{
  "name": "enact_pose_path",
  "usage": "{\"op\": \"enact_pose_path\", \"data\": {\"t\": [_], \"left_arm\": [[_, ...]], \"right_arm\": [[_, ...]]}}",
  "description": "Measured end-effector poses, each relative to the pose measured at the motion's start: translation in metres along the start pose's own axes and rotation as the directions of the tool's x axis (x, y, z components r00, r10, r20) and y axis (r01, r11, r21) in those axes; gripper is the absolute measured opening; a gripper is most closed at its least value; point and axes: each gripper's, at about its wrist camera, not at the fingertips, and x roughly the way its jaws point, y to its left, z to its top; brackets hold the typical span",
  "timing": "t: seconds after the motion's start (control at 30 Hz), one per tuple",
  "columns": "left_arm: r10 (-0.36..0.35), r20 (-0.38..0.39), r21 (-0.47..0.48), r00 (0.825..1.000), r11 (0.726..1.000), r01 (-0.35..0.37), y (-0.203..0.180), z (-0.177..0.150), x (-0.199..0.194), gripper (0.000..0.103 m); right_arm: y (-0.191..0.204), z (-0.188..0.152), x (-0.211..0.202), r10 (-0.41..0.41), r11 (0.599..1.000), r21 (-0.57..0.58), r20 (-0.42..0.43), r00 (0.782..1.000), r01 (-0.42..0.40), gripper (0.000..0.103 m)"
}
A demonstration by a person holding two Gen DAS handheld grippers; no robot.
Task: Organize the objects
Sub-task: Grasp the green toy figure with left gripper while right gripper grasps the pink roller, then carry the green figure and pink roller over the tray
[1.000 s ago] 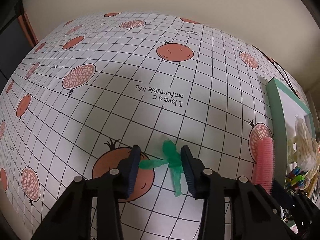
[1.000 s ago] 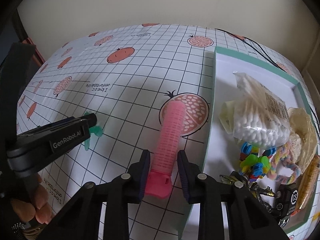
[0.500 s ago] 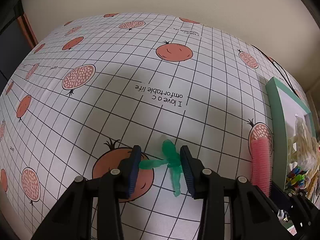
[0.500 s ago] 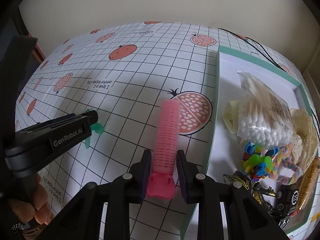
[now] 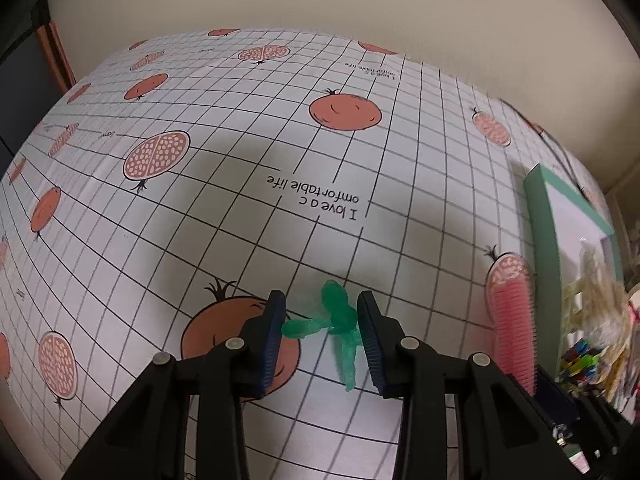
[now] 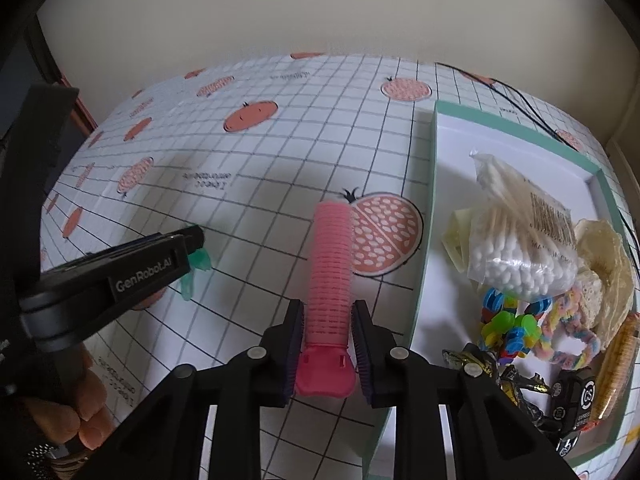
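Both tools on target, tray not yet loaded.
Right tool (image 6: 327,342) clamped the pink hair roller (image 6: 331,268) beside the tray (image 6: 423,240); left tool (image 5: 321,334) stood narrow around the green toy (image 5: 338,320) on the worktop (image 5: 240,208), contact unclear. Risk: thin limbs slipping out.

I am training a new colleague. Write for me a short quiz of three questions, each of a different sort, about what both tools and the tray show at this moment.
1. True or false: the right tool is shut on the pink hair roller.
2. Which object lies between the fingers of the left tool?
A. bag of cotton swabs
B. green plastic toy
C. black cable
3. Fill in: the bag of cotton swabs lies inside the ___ with the green rim.

Key: 1 true; 2 B, the green plastic toy; 3 tray.
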Motion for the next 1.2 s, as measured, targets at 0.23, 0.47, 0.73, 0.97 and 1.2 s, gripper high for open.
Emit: {"op": "enact_pose_path", "data": {"t": [0.23, 0.47, 0.73, 0.97, 1.2], "left_arm": [[-0.012, 0.074, 0.001, 0.997, 1.000, 0.012, -0.007, 0.004, -0.022, 0.038], [-0.043, 0.145, -0.035, 0.988, 0.998, 0.048, -0.008, 0.011, -0.043, 0.038], [-0.079, 0.216, -0.066, 0.973, 0.993, 0.095, -0.010, 0.014, -0.066, 0.038], [-0.108, 0.250, -0.053, 0.962, 0.991, 0.125, -0.018, 0.016, -0.080, 0.038], [-0.137, 0.287, 0.000, 0.948, 0.990, 0.143, -0.039, 0.013, -0.098, 0.038]], "right_arm": [[0.004, 0.002, -0.012, 0.007, 1.000, 0.000, 0.052, 0.999, -0.007, 0.026], [-0.002, 0.007, -0.037, -0.008, 1.000, 0.029, 0.154, 0.988, 0.004, 0.026], [-0.021, 0.011, -0.063, -0.032, 0.997, 0.072, 0.243, 0.970, 0.014, 0.026], [-0.041, 0.013, -0.080, -0.041, 0.995, 0.095, 0.283, 0.958, 0.015, 0.026], [-0.066, 0.010, -0.094, -0.065, 0.992, 0.126, 0.306, 0.950, 0.027, 0.026]]}}
